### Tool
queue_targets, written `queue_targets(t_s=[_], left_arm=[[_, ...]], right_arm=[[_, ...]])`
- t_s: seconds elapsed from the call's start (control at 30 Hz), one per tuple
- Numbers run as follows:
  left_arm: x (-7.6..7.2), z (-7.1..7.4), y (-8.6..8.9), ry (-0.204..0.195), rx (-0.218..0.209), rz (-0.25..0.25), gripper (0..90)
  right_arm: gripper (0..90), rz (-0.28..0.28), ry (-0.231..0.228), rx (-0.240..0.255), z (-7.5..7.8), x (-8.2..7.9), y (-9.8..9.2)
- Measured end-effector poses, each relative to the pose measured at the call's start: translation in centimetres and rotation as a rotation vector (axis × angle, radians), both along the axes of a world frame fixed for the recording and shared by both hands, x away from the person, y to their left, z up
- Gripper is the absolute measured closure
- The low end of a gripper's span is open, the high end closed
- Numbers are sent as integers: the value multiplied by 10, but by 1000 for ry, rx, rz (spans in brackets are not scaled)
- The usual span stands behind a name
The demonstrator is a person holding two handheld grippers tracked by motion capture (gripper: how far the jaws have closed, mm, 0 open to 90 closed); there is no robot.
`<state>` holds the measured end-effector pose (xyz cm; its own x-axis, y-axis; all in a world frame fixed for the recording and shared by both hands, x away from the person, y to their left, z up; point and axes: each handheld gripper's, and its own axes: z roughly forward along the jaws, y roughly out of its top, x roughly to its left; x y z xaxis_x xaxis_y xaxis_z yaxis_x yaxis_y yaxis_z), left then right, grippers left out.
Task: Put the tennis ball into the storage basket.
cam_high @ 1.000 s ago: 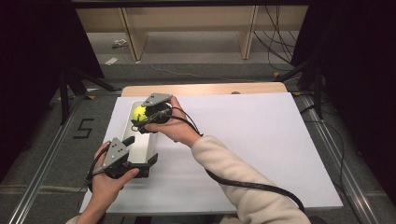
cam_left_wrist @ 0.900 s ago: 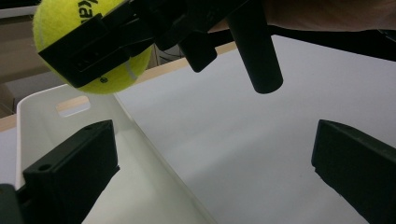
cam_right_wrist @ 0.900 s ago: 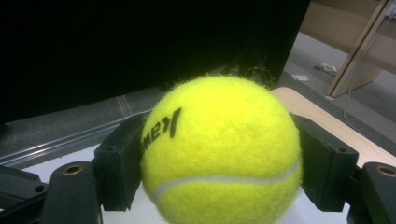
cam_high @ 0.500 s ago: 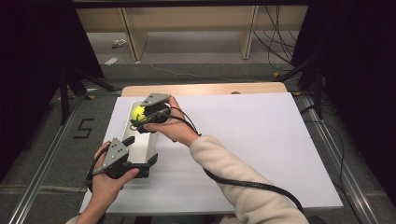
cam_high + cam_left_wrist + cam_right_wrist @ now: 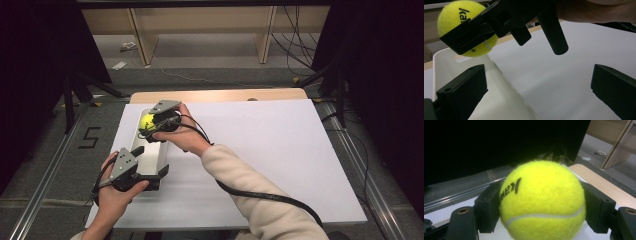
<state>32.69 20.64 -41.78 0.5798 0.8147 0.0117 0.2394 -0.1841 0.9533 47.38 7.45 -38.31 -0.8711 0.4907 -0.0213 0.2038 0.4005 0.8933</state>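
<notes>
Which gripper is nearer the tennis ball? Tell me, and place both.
Right. The right gripper is clamped on the tennis ball, holding it over the white bin's far end. The left gripper sits at the bin's near end, jaws open, apart from the ball.

A: We've got the right gripper (image 5: 150,123) out ahead, forearm stretched forward across us and leftward, jaws clamped tight on the tennis ball (image 5: 541,201).

B: And our left gripper (image 5: 150,175) sits low and near, hand wrapped round its body, jaws spread wide with nothing pinched between them.
</notes>
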Motion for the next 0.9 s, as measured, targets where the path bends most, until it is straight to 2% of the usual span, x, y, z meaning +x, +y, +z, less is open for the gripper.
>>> queue_targets(t_s=[0.3,0.9], left_arm=[[0,0,0,2,-1,0,0],[0,0,1,2,4,0,0]], right_arm=[[266,-8,18,-6,-4,4,2],[265,-24,21,-18,-6,11,5]])
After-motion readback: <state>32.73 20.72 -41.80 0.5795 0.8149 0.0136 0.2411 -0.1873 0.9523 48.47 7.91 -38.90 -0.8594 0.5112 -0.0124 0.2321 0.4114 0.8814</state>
